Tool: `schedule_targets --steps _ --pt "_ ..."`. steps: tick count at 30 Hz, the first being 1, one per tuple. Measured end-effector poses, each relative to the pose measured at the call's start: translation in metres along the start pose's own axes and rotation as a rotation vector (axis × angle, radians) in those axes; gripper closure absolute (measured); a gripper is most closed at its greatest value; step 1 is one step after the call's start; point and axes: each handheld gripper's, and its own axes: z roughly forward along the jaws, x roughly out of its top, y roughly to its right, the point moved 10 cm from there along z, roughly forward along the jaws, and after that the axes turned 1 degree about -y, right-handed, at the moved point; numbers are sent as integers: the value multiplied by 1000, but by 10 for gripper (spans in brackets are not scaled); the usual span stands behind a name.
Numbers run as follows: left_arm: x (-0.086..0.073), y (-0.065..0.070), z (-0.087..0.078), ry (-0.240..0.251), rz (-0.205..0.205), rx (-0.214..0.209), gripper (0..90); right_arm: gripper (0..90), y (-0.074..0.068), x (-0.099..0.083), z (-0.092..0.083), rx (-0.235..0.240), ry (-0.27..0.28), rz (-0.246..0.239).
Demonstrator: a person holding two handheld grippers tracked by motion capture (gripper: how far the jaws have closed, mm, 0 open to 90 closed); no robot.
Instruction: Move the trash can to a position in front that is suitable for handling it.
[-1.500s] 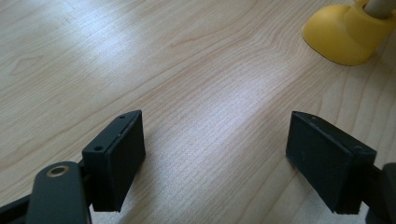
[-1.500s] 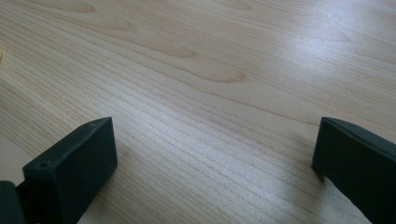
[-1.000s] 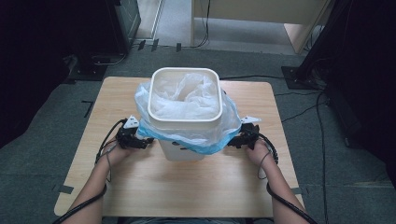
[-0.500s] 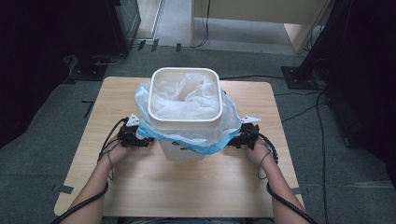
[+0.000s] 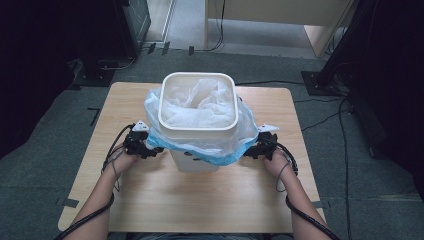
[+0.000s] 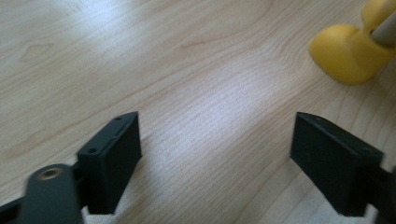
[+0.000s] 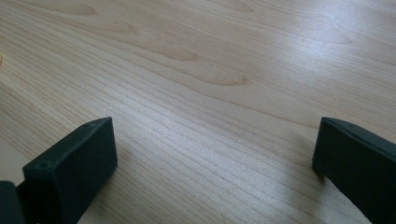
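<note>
We have a white bin (image 5: pixel 200 125) standing upright near the middle of the bench (image 5: pixel 150 200), its long axis vertical and its open mouth facing straight up. A thin plastic liner bag (image 5: pixel 197 102) sits inside the bin, and the bag's edge is folded out over the rim, hanging down the outer walls as a bluish skirt on every side we can see.

Our left claw (image 5: pixel 150 146) rests just beside the bin's left wall, at the hem of the skirt, and our right claw (image 5: pixel 252 149) mirrors it just beside the bin's right wall. In the left gripper view the left claw (image 6: pixel 217 163) is spread wide with bare bench wood between its jaws, and these have just been opening; nothing is held. A yellow object (image 6: pixel 350 51) lies ahead of that claw; we cannot tell what it is. In the right gripper view the right claw (image 7: pixel 215 172) is likewise spread, with wood grain alone in the gap.

We judge the step in hand to be letting go of the bag now that its hem is seated over the rim. To do it well, we should draw both claws away from the bin level and outward, at the same pace, so neither jaw snags the loose film and tugs the hem back up or tips the bin.
</note>
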Motion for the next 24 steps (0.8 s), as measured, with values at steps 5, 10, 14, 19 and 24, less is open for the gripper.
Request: schedule_targets --steps 5,10,14,19,24 --pt "2 2 -2 -6 -26 -24 97 0 0 0 0 0 -1 -2" --pt "3 8 -5 -20 -15 -56 101 0 0 0 0 0 0 0" --pt "7 9 -9 -8 -19 -61 101 0 0 0 0 0 0 0" --pt "8 5 -12 -16 -76 -61 101 0 0 0 0 0 -1 -2" --pt "5 7 -17 -27 -46 -89 101 0 0 0 0 0 0 -2"
